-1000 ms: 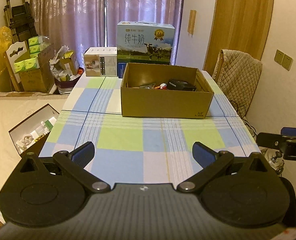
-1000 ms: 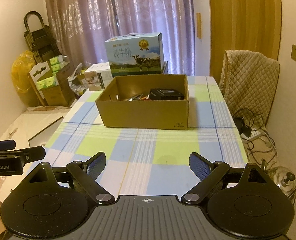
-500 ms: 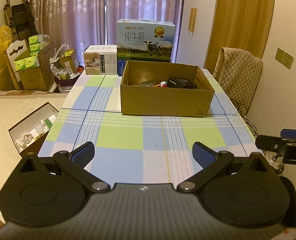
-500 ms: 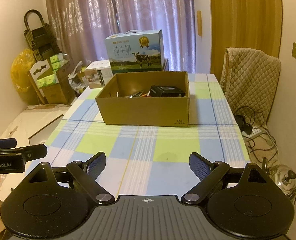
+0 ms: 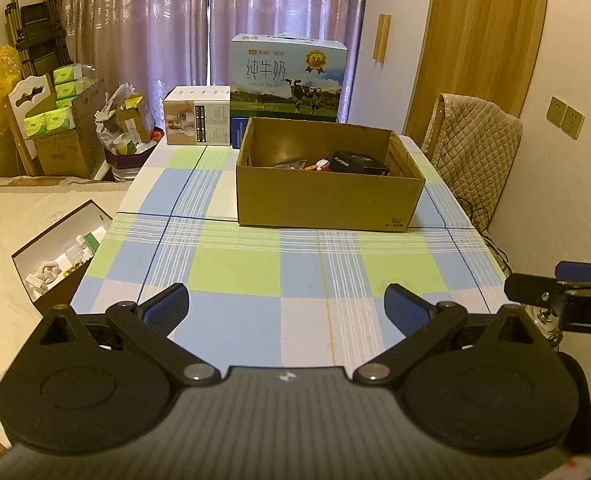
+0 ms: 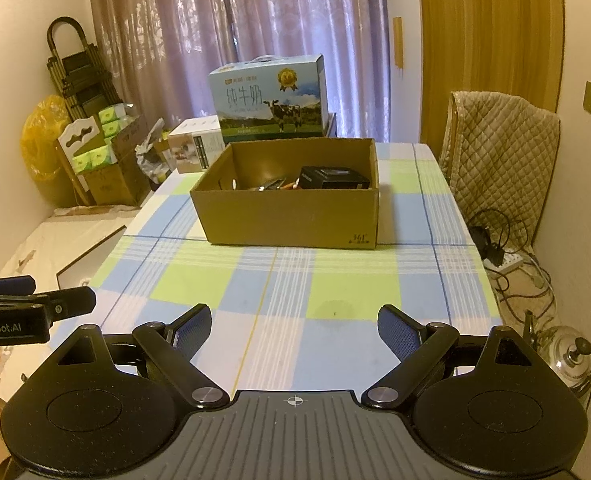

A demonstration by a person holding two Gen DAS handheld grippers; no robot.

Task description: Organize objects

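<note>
Both hand-held grippers, left gripper (image 5: pixel 285 306) and right gripper (image 6: pixel 293 326), hang spread and empty above the checked tablecloth (image 5: pixel 255 272); approach the open brown cardboard box (image 5: pixel 327 200) squarely, clearing its rim.

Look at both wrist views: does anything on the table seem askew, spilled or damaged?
Nothing stands out. The cardboard box sits flat on the checked tablecloth, its contents inside; the milk carton stands upright behind it. Both grippers' jaws are open and empty.

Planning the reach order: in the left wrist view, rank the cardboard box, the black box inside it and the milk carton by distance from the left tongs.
1. Cardboard box, mid-table, straight ahead of the left tongs.
2. Black box, inside it, right side.
3. Milk carton, behind the box at the table's far end.
</note>
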